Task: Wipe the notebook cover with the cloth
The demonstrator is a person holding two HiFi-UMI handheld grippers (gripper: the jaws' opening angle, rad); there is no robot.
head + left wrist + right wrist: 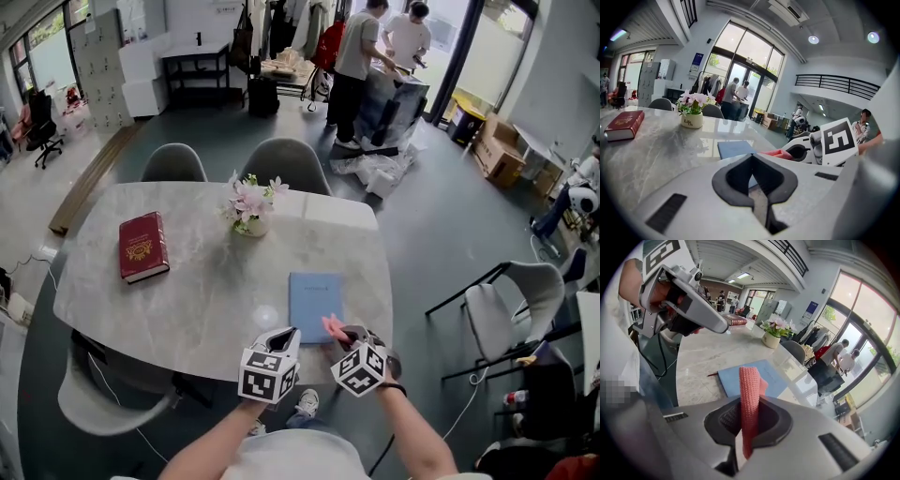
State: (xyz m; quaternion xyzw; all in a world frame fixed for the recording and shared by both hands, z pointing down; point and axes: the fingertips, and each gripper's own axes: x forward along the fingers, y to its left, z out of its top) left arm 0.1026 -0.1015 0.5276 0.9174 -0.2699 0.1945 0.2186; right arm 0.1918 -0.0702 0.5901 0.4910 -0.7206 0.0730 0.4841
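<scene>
Stage: wiping seemingly not begun | right gripper (749, 420) clamps salmon-pink knitted cloth (750, 394) at 5 o'clock corner of thin pale-blue notebook (314, 302) | left gripper (752, 180) closed, empty, 7 o'clock | remaining: entire cover

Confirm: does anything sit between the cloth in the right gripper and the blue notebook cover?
Nothing visible. The right gripper, shut on the pink cloth, hangs at the near edge of the notebook; its cover is bare. The left gripper sits beside it to the left; flower pot and red book stand farther up the table.
</scene>
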